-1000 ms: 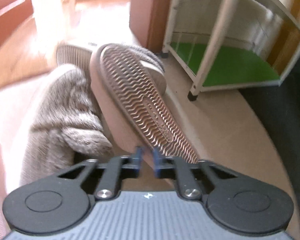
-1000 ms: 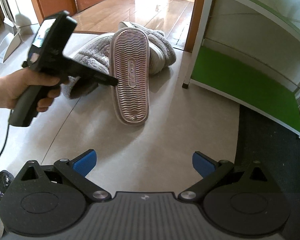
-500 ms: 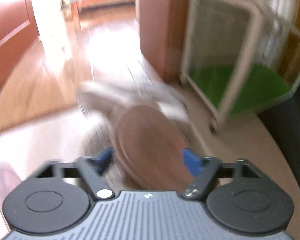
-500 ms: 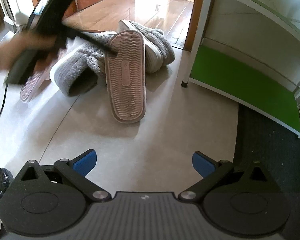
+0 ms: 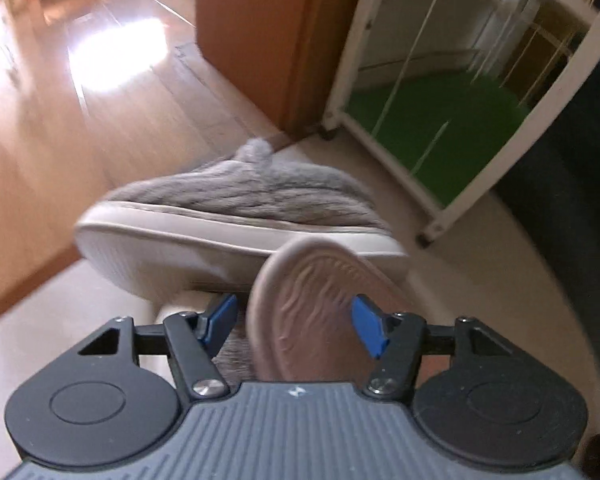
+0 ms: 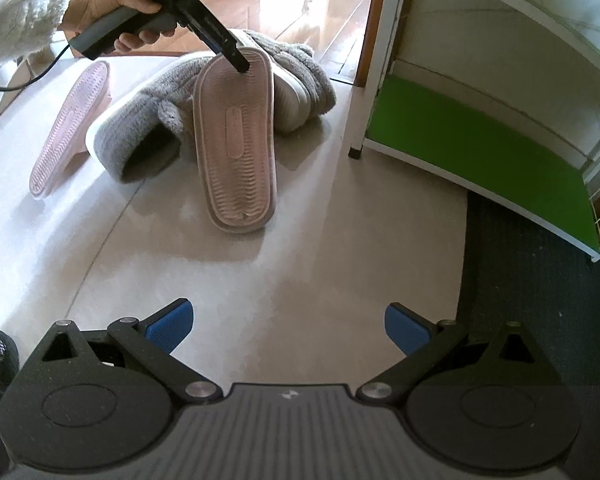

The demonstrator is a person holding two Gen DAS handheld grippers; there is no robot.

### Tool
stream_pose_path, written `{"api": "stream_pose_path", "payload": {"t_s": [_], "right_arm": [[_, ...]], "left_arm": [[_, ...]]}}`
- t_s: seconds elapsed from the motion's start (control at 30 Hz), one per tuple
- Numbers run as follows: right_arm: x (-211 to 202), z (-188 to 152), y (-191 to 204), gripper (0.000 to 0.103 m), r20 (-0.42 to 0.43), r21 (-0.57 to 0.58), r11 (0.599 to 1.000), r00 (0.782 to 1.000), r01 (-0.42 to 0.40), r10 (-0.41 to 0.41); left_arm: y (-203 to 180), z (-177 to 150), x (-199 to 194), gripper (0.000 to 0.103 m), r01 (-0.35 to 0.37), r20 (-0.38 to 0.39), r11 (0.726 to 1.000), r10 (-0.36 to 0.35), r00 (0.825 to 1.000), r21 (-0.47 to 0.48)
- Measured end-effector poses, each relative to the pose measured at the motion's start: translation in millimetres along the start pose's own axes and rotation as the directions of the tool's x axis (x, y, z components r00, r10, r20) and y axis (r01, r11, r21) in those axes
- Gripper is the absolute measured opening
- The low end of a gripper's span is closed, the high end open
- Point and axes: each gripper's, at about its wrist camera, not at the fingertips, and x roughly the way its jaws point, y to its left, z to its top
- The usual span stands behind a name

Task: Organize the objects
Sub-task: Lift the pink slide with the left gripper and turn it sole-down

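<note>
Left gripper let go of pink slipper, which now leans on grey slippers; jaws closing, not gripping. Right gripper spread, empty.

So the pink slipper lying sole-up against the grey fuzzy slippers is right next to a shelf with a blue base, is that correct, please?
Not quite: the shelf base is green, not blue, as the right wrist view shows. The pink slipper does lie sole-up against the grey fuzzy slippers.
</note>
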Motion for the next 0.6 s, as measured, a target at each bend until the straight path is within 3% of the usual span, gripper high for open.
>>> {"api": "stream_pose_path", "payload": {"t_s": [0.07, 0.23, 0.33, 0.47, 0.6], "right_arm": [[2, -2, 1, 0.103, -0.012, -0.001, 1.0, 1.0, 0.001, -0.001], [5, -6, 2, 0.103, -0.036, 0.004, 1.0, 0.999, 0.008, -0.008], [6, -6, 2, 0.103, -0.032, 0.013, 1.0, 0.999, 0.017, -0.016], [4, -4, 0, 0.103, -0.017, 0.043, 0.999, 1.0, 0.008, -0.008], [2, -2, -2, 0.103, 0.002, 0.059, 0.998, 1.0, 0.012, -0.012]], "left_arm": [[4, 0, 3, 0.06, 0.041, -0.007, 0.999, -0.041, 0.999, -0.022], [0, -6, -16, 0.038, 0.071, 0.023, 0.997, -0.07, 0.997, -0.032], [0, -11, -36, 0.026, 0.116, 0.05, 0.989, -0.112, 0.992, -0.088], [-18, -21, -64, 0.023, 0.147, 0.1, 0.984, -0.136, 0.986, -0.105], [-35, -26, -88, 0.019, 0.144, 0.086, 0.98, -0.133, 0.987, -0.139]]}}
